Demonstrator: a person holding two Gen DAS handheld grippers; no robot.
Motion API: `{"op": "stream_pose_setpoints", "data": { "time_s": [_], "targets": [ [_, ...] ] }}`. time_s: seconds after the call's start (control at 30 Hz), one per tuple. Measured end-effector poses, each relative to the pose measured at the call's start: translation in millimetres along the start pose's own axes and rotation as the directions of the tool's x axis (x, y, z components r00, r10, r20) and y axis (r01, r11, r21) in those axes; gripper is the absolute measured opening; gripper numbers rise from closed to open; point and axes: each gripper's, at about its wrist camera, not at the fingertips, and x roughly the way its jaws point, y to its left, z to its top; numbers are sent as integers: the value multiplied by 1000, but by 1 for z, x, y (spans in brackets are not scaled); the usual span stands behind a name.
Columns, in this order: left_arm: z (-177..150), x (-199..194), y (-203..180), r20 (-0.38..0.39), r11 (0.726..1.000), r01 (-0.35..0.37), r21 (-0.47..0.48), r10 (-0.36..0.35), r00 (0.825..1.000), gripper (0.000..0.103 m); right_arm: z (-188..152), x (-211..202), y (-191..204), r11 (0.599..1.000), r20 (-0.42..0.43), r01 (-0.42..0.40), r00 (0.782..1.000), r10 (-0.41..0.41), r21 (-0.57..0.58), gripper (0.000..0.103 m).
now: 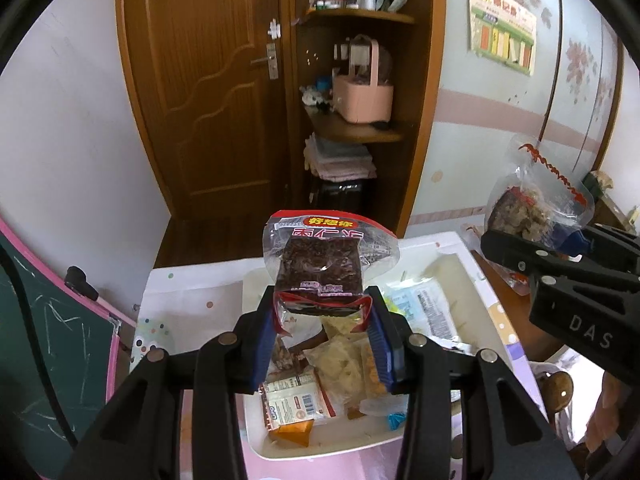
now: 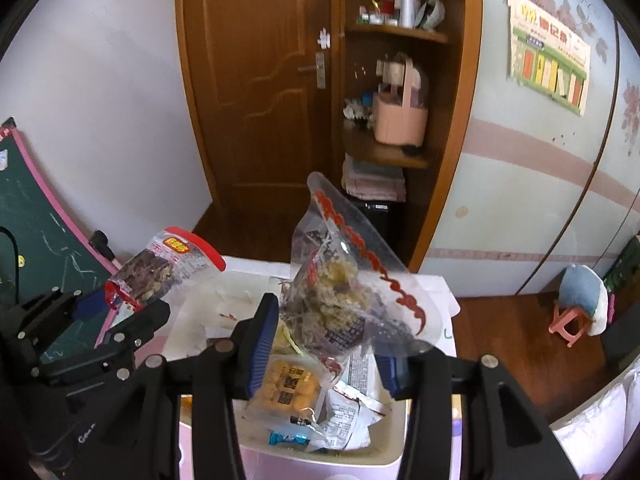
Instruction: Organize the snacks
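1. White tray (image 1: 478, 264) is the landmark: it sits on the pale cloth-covered table (image 1: 192, 300) and holds a heap of loose snack packets (image 1: 340, 364).
2. Left gripper (image 1: 324, 332) is clamped on a dark snack packet with a red top (image 1: 320, 268), pads pressing its lower edge. The packet stands upright above the tray's near half.
3. Right gripper (image 2: 324, 340) is closed on a clear snack bag with red edging (image 2: 340, 280). Its lower end is pinched between the pads; the bag tilts up and toward the tray's far side, pale crumbly contents visible.
4. From the right wrist camera, a yellow round-snack packet (image 2: 288, 388) lies in the tray directly under that bag, with a white printed wrapper (image 2: 352, 412) beside it.
5. From the left wrist camera, the right gripper with its bag sits beyond the tray's right rim and higher than it.
6. Behind the tray: brown wooden door (image 1: 208, 92) and an open corner shelf (image 1: 360, 132) with a pink basket (image 1: 362, 92).
7. Left of the tray: green chalkboard with pink frame (image 1: 48, 320), leaning.
8. Right of the tray, across the floor: small pink stool with a blue cushion (image 2: 576, 304).
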Motion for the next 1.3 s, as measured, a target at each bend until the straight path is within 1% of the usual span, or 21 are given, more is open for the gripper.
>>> {"op": "stream_pose_setpoints", "data": {
  "time_s": [0.07,0.13,0.17,0.2,0.23,0.27,0.33,0.4,0.6,0.8,1.0,1.03,1.1,1.17,1.3],
  "targets": [
    [-2,10,1,-15,1000,-6,5,6,1000,44,-2,11,-1,1000,-25,-5,1000,5,8,46],
    [-3,16,2,-18,1000,-10,7,10,1000,56,-2,18,-2,1000,-28,-8,1000,9,14,46],
    [-4,20,3,-22,1000,-11,7,12,1000,72,-2,20,-2,1000,-29,-9,1000,10,16,47],
    [-5,21,5,-21,1000,-13,4,13,1000,80,-2,21,-2,1000,-31,-11,999,12,20,48],
    [-5,22,7,-16,1000,-19,-1,19,1000,92,-2,22,-2,1000,-32,-14,999,15,23,56],
    [-6,22,9,-7,1000,-29,-10,29,1000,97,-3,22,-2,999,-32,-19,999,20,30,66],
    [-6,22,12,1,999,-27,-22,27,1000,97,-4,21,-3,999,-24,-20,999,20,37,74],
    [-7,23,16,-13,999,-16,-32,16,1000,98,-4,20,-3,999,-22,-17,1000,18,37,74],
    [-9,21,22,-34,998,-20,-59,19,999,98,-4,18,-2,999,-22,-20,1000,20,39,74],
    [-13,5,23,-34,998,-23,-60,21,999,98,-6,8,1,999,-23,-22,999,23,42,74],
    [-16,-22,23,-22,998,-21,-60,20,1000,98,-11,-14,7,999,-14,-18,1000,18,43,74],
    [-16,-27,23,-19,998,-24,-59,22,1000,99,-12,-21,9,999,-9,-17,1000,17,41,74],
    [-19,-39,24,-9,998,-32,-62,32,999,103,-14,-31,9,999,-1,-17,1000,17,41,74],
    [-24,-55,27,7,997,-33,-70,33,999,103,-17,-44,11,999,11,-15,1000,15,40,74],
    [-32,-81,31,15,996,-31,-86,32,999,103,-27,-70,16,1000,24,-8,1000,7,27,75]
  ]
}}
